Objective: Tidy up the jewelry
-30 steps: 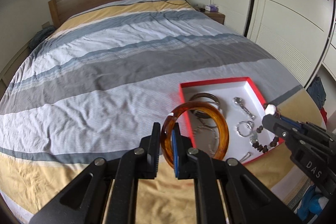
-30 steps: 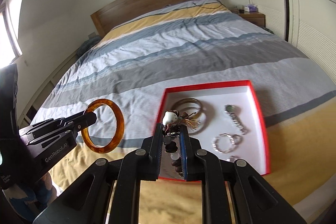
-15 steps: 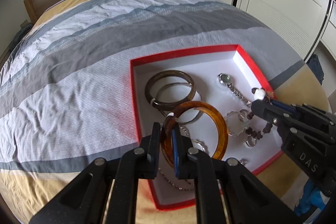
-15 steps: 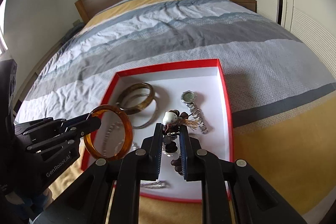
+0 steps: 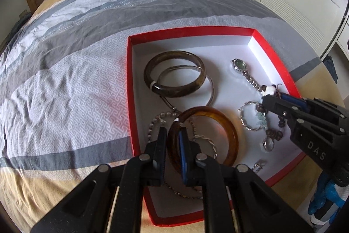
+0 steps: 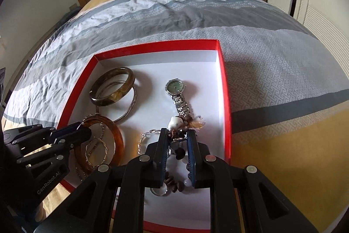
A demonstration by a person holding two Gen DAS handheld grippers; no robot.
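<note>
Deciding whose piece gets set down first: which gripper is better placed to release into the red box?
Left, I'd guess. The left gripper, jaws opening, has its amber bangle low over the red box floor. The right gripper's beaded bracelet dangles over the watch strap.

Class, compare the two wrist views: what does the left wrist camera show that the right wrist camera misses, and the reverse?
Only the left wrist view shows the small silver ring near the red-rimmed white tray's front edge. Only the right wrist view shows the tan tassel beside the white bead. Both show the tray, dark brown bangle, silver wristwatch and translucent amber bangle.
</note>
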